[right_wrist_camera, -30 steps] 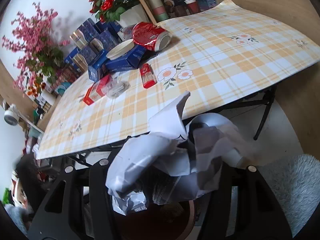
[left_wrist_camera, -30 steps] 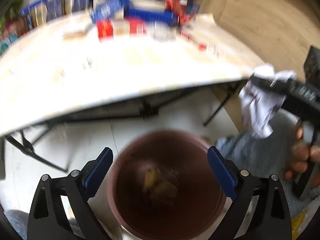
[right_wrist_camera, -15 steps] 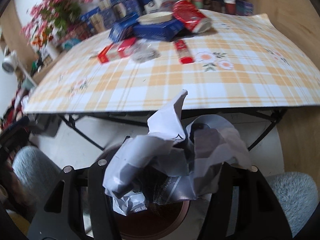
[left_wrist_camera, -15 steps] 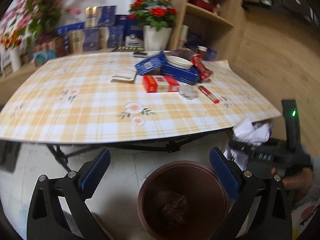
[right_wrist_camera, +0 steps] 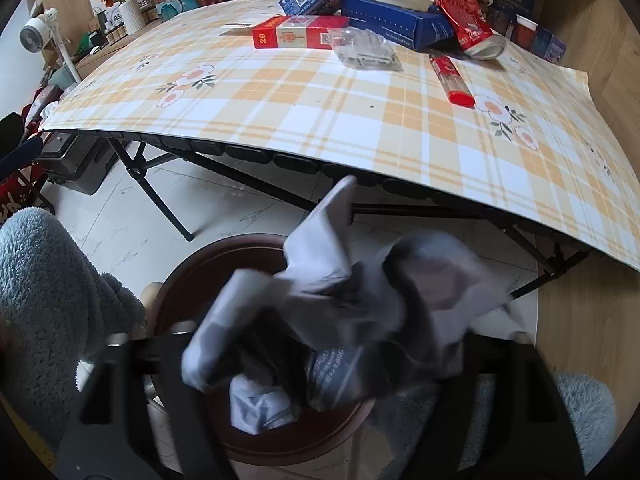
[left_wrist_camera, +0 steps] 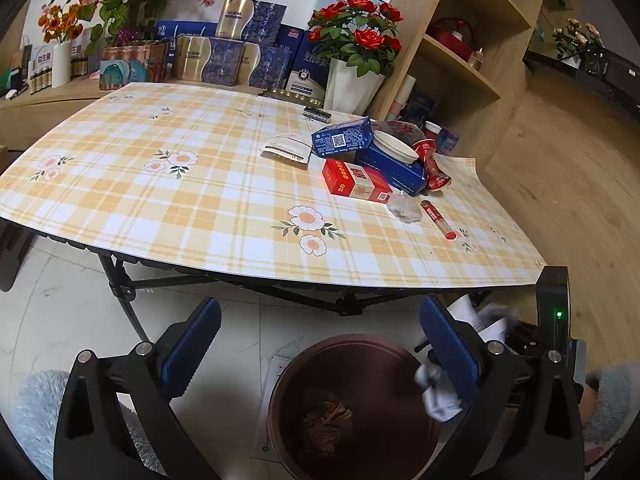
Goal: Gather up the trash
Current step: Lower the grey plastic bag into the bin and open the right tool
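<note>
Checked tablecloth [left_wrist_camera: 224,200] bears red carton [left_wrist_camera: 354,182] marked "20".

I see crumpled white paper [right_wrist_camera: 340,300], matt and creased, above a smooth, dull brown plastic bin [left_wrist_camera: 352,408]. Behind the bin, the counter [left_wrist_camera: 200,200] wears a slick checked cloth; the floor [left_wrist_camera: 72,320] below is glossy marbled tile.

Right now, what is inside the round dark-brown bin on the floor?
At the bottom of the round dark-brown bin lies brownish crumpled trash. White crumpled paper covers most of it from the right wrist view.
</note>
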{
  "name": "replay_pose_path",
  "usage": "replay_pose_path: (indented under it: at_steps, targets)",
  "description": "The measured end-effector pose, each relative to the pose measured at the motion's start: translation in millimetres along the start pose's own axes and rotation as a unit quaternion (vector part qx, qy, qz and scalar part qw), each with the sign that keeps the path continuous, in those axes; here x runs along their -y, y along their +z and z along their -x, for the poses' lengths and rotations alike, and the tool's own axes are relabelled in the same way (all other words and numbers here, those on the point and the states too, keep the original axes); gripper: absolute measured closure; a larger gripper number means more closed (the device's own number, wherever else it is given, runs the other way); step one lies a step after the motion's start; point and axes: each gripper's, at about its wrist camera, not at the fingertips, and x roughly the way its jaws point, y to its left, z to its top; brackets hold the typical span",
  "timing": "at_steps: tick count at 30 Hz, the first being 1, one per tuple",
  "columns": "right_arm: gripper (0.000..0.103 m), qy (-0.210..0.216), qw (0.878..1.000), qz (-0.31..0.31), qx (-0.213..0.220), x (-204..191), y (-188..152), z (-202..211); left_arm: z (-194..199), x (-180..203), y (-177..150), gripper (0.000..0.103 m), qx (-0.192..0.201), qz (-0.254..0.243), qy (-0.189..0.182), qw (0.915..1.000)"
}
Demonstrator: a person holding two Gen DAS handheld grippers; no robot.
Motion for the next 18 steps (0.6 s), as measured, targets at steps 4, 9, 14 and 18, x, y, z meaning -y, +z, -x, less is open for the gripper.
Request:
replay_pose_path:
  at_steps: [4,9,14,18]
  targets:
    - [0.008,0.01,1.0,-0.009,0.018,4,1,9,-1,0,0,0.006,-0.002,-0.002,-0.001,1.0]
    - [0.006,0.013,0.998,-0.037,0.038,16,3,17,-2,3,-1,0.006,-0.002,-0.007,0.0,1.0]
    - [0.006,0.022,0.996,-0.066,0.052,28,4,22,-6,9,0,0.006,-0.009,-0.019,0.006,0.9998]
    - [0.006,0.028,0.994,-0.079,0.063,31,6,26,-10,17,-2,0.006,-0.016,-0.04,0.004,0.999]
